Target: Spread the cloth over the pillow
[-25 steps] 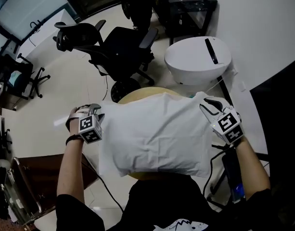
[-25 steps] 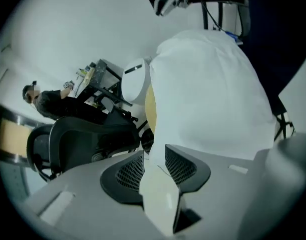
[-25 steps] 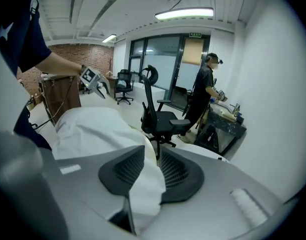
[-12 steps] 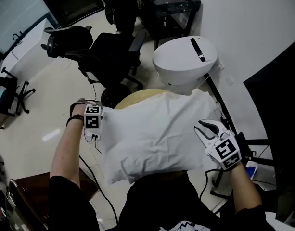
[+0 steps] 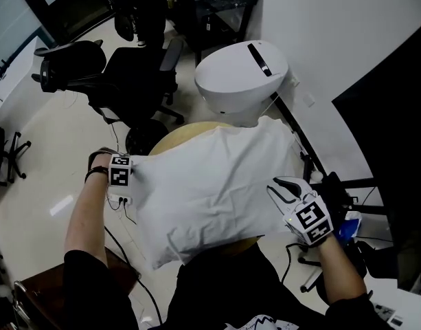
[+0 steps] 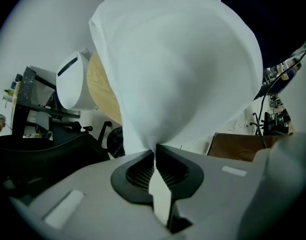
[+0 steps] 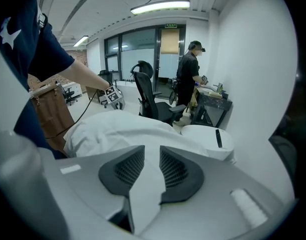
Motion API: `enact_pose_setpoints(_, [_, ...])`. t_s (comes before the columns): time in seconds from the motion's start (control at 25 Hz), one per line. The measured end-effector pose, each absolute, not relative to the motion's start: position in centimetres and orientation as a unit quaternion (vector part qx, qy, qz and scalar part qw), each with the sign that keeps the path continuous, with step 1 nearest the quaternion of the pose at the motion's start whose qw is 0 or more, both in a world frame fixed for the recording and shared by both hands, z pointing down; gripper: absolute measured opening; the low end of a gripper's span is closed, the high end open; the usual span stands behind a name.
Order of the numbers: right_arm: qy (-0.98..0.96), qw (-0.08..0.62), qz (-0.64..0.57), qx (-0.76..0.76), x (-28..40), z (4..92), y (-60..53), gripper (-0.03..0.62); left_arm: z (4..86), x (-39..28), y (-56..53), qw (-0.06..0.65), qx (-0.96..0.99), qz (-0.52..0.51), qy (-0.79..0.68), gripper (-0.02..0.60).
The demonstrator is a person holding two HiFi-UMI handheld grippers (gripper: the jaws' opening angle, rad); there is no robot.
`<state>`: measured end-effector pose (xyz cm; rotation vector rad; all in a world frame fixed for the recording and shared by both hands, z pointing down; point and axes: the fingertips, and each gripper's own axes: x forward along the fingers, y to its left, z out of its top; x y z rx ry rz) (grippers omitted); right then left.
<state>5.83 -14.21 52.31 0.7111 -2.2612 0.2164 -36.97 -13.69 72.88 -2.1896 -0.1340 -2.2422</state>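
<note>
The white cloth [image 5: 217, 184] lies across the round wooden surface [image 5: 172, 139] and covers most of it. It forms a raised, lightly creased mound. The pillow beneath cannot be told apart from the cloth in any view.

Left tool [image 6: 155, 149]: positioned at the left edge of the cloth, pointing straight down. Its jaws have just been closing and now stand together on a gathered fold of the cloth. From this pinch point the fabric fans out over the surface in the left gripper view.

Right tool [image 5: 287, 188]: positioned over the near right part of the cloth, tilted downward. Its jaws stand at a moderate gap. The pads press on nothing; the cloth lies ahead of and below them.

Surroundings: a white rounded unit [image 5: 241, 74] with a black strip on top stands just beyond the surface. A black office chair [image 5: 128, 71] stands on the floor to its left. In the right gripper view, a person [image 7: 188, 69] stands at a dark desk in the background.
</note>
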Motion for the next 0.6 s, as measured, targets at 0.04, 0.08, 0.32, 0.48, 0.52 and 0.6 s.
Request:
enact_pose_setpoints(0.04, [-0.881,0.372,0.086,0.279,5.8,52.5,-14.3,0.107,73.0,-36.9,-13.7,0.003,-0.700,-0.713,-0.042,0.002])
enact_pose_setpoints(0.08, [-0.880,0.373,0.087,0.281,5.8,52.6,-14.4,0.107,73.0,-36.8,-13.7,0.004,-0.701,-0.712,-0.039,0.002])
enact_pose_setpoints(0.32, [-0.873,0.384,0.090,0.286,5.8,53.5,-14.8,0.107,71.1,-38.5,-14.2,0.008,-0.705,-0.710,0.004,0.001])
enact_pose_setpoints(0.48, [-0.867,0.396,0.091,0.289,5.8,54.3,-15.4,0.107,69.2,-40.9,-14.8,0.013,-0.696,-0.718,0.031,0.001])
enact_pose_setpoints(0.52, [-0.864,0.401,0.093,0.289,5.9,54.7,-15.6,0.107,68.9,-41.4,-14.9,0.011,-0.694,-0.719,0.037,0.001])
enact_pose_setpoints(0.6, [-0.859,0.414,0.090,0.288,6.2,55.6,-15.8,0.107,68.7,-42.0,-14.7,0.003,-0.693,-0.719,0.048,0.001])
